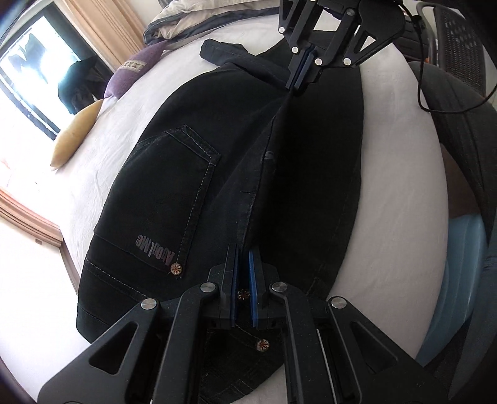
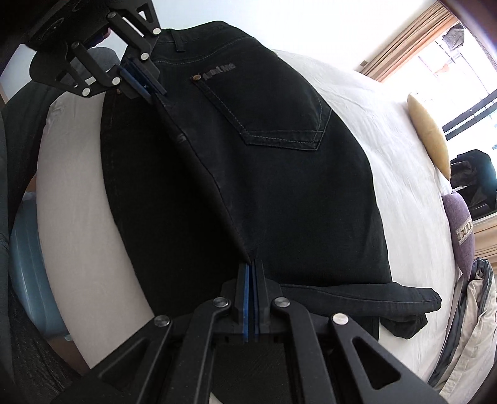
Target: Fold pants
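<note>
A white bed is carrying black pants, lying flat. The left gripper is pinching their waistband edge, while the right gripper is clamping the raised fold farther along.

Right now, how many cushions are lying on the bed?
2. A yellow cushion lies by the window, and a purple cushion sits just beyond it, toward the crumpled duvet. More may be hidden out of frame.

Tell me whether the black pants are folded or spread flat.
Mid-fold: both grippers, left and right, pinch a raised ridge of the pants above the bed.
</note>
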### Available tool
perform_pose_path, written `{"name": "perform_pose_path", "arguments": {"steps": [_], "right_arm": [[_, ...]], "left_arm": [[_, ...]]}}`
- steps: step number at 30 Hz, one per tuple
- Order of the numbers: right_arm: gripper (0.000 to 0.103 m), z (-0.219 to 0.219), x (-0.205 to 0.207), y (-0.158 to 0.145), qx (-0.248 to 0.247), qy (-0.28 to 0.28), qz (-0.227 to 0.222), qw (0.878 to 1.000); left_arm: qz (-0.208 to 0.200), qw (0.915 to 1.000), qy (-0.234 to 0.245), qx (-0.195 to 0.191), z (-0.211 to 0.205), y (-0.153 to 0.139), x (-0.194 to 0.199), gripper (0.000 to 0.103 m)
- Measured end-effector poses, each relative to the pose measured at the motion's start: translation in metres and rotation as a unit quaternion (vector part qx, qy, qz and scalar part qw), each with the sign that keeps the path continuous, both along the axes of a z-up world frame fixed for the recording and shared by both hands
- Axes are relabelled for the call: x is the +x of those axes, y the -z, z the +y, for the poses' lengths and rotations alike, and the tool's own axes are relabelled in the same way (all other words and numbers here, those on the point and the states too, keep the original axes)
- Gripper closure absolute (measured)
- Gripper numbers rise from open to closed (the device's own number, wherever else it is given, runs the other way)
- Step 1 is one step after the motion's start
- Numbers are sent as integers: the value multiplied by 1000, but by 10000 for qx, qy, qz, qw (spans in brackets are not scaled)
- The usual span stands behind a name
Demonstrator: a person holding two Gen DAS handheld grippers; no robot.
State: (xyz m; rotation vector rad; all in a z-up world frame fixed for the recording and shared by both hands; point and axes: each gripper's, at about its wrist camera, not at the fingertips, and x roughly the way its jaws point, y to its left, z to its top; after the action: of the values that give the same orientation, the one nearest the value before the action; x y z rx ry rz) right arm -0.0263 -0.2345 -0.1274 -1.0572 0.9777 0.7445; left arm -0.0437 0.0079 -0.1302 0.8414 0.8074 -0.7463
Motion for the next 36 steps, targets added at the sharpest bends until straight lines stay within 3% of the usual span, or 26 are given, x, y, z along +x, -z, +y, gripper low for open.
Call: {"name": "perform_pose_path", "arguments": {"steps": [9,13,27,32,36], "right_arm": [[101,10,-22,9,18,-44,9,10000],[101,18,-15,14,-20,-55,45,10000],[100,27,-2,31,-74,27,76,9999],[98,29,11,43,-21,205,53,9998],[97,26,24,43,300,491,53,9983]], "left_arm": [[157,9997,149,90,15,6,-12,98],[171,9995,227,155,17,12,-36,98],[282,9990,339,107,36,15,-49,98],[327,9994,81,-62,37,19,-38,94],[544,9982,-171,-205,39,10,-35,91]]}}
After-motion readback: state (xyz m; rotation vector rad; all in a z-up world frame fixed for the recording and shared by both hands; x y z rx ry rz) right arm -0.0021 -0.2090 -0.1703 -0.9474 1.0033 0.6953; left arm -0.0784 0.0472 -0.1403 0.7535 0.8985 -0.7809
